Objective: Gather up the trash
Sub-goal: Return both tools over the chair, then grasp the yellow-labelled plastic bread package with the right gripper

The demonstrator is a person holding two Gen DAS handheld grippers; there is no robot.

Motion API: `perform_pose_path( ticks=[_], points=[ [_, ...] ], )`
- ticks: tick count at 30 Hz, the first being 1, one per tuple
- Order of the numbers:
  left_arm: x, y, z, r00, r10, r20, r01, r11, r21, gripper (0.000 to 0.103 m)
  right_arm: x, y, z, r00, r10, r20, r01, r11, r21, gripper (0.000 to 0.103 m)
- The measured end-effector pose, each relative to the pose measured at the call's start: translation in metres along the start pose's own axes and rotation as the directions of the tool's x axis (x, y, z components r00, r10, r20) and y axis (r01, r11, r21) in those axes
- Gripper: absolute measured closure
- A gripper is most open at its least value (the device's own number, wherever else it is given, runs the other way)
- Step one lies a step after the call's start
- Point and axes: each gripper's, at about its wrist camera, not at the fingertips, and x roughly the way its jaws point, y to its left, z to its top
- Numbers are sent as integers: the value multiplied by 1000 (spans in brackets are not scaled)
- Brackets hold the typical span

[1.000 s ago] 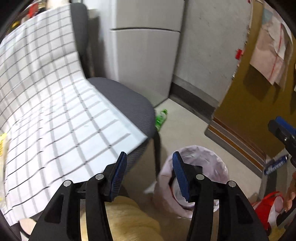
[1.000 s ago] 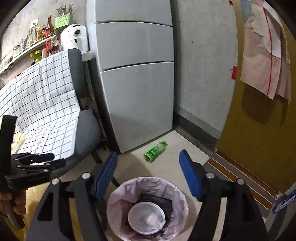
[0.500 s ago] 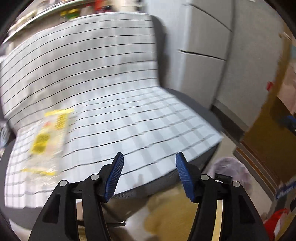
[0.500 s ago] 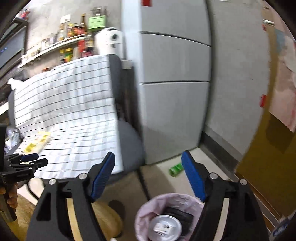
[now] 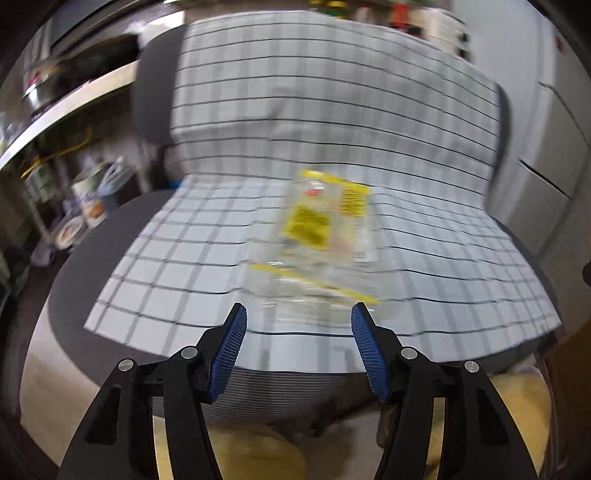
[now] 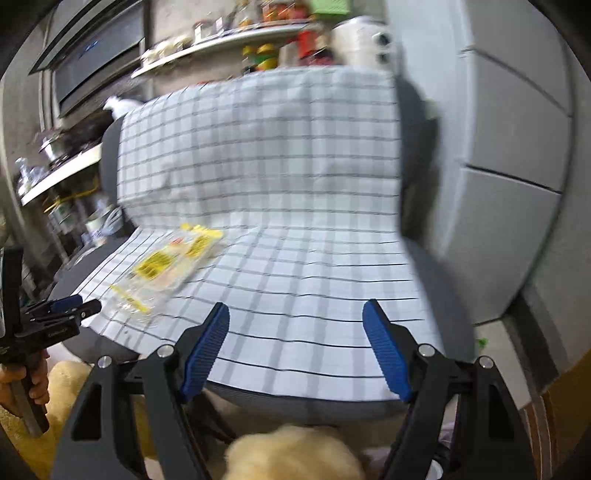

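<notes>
A clear plastic wrapper with yellow labels (image 5: pixel 321 236) lies on the checked cloth (image 5: pixel 221 258) that covers a grey chair seat. My left gripper (image 5: pixel 299 347) is open and empty, just short of the wrapper's near edge. In the right wrist view the wrapper (image 6: pixel 166 266) lies at the left of the seat, with the left gripper (image 6: pixel 70 306) beside it. My right gripper (image 6: pixel 295 347) is open and empty, over the front middle of the seat. A green bottle (image 6: pixel 480 343) barely shows on the floor at right.
A grey fridge (image 6: pixel 517 166) stands right of the chair. Shelves with jars and pots (image 6: pixel 240 33) run behind and to the left. A yellow fluffy rug (image 5: pixel 258 458) lies on the floor in front of the chair.
Both grippers have swung left, away from the pink-lined bin and up to the chair seat. The wrapper now sits right in front of my left gripper. The bin has left both views.
</notes>
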Motion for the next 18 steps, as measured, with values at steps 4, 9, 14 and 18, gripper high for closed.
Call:
perform_pose_path(
  ticks=[4,9,14,18],
  points=[
    [8,28,3,999,42,-6,-42,998,-52,43,30,37,7,999,32,-38,-34,998,-53,30],
    [13,52,11,996,88,8,-87,993,-84,43,71,78,14,994,73,-82,-82,991,-102,30],
    [20,69,12,995,95,3,-94,989,-111,43,108,124,13,981,133,-142,-156,973,-170,30],
    [24,77,13,994,105,-1,-104,988,-115,43,127,172,9,963,193,-185,-241,928,-285,30]
  ],
)
